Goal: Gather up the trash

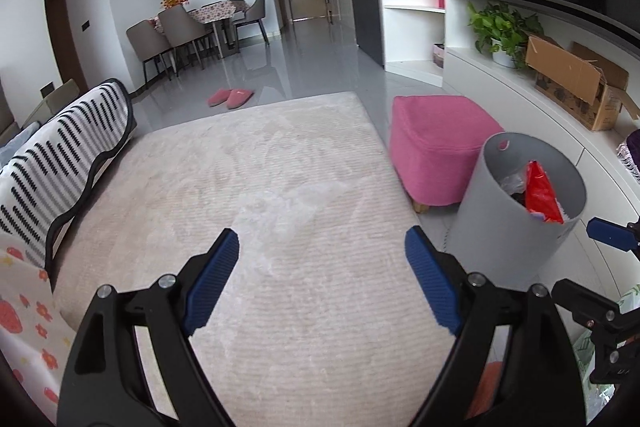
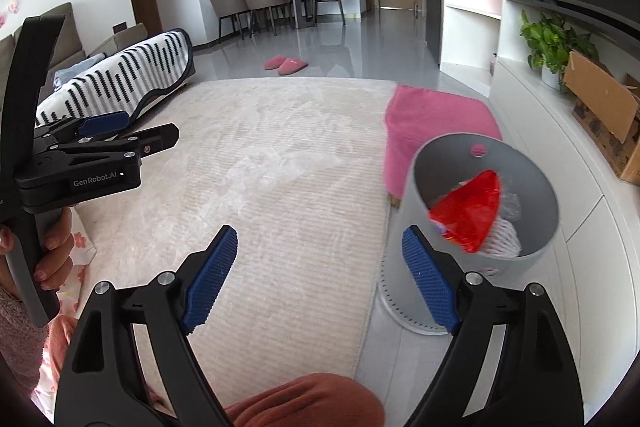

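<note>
Nearest the lenses, both tools were empty: the left gripper [image 1: 322, 251] stood with its blue ribbed pads spread wide over the cream shaggy rug [image 1: 256, 163] and nothing between them, and the right gripper [image 2: 320, 251] was spread just as wide, its right pad overlapping the near wall of the round grey plastic waste bin [image 2: 536, 255] at about four o'clock in that view. The bin held a crumpled red plastic wrapper [image 2: 472, 215], white foam netting [image 2: 504, 231] and some clear film, so collection looked largely done. A faint clear plastic sheet [image 1: 292, 215] seemed to lie on the rug just ahead of the left pads at twelve o'clock (it could be only flattened pile), which would be what remained. Both tools were held low and level, pointing forward, the left one at nine o'clock from the right. Beyond, a pink upholstered footstool [image 1: 436, 143] sat behind the bin, and a pair of pink slippers [image 1: 230, 98] on the grey floor.
</note>
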A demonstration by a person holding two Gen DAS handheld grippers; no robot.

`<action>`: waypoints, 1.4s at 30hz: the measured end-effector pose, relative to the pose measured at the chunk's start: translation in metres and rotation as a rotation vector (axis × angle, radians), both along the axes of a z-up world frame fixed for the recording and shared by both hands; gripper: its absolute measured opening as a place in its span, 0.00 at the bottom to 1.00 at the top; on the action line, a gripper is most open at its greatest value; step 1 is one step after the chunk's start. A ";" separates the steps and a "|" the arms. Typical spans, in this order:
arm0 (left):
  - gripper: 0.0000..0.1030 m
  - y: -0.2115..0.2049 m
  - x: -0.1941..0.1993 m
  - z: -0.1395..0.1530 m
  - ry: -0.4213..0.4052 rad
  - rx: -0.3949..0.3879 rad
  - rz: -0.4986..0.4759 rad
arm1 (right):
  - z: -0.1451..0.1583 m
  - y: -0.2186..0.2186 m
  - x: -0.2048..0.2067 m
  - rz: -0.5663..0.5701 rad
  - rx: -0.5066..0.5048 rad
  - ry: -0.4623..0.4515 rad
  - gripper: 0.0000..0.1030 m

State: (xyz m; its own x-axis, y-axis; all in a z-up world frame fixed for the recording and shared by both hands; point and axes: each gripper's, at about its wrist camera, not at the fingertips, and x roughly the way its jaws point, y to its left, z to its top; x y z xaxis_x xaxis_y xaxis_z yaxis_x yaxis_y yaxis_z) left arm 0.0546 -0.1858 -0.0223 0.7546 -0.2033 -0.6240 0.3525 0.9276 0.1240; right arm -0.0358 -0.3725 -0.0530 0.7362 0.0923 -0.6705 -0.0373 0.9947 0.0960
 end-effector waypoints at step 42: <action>0.82 0.182 -0.090 0.043 0.251 0.054 0.320 | 0.055 0.179 -0.010 0.385 -0.058 0.207 0.85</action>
State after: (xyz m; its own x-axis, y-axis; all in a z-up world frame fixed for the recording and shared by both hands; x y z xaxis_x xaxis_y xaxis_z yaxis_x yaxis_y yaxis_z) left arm -0.0352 -0.0036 0.0208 0.5975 0.0554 -0.7999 0.0722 0.9898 0.1225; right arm -0.0458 -0.1935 0.0017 0.5050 0.2915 -0.8124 -0.3919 0.9161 0.0851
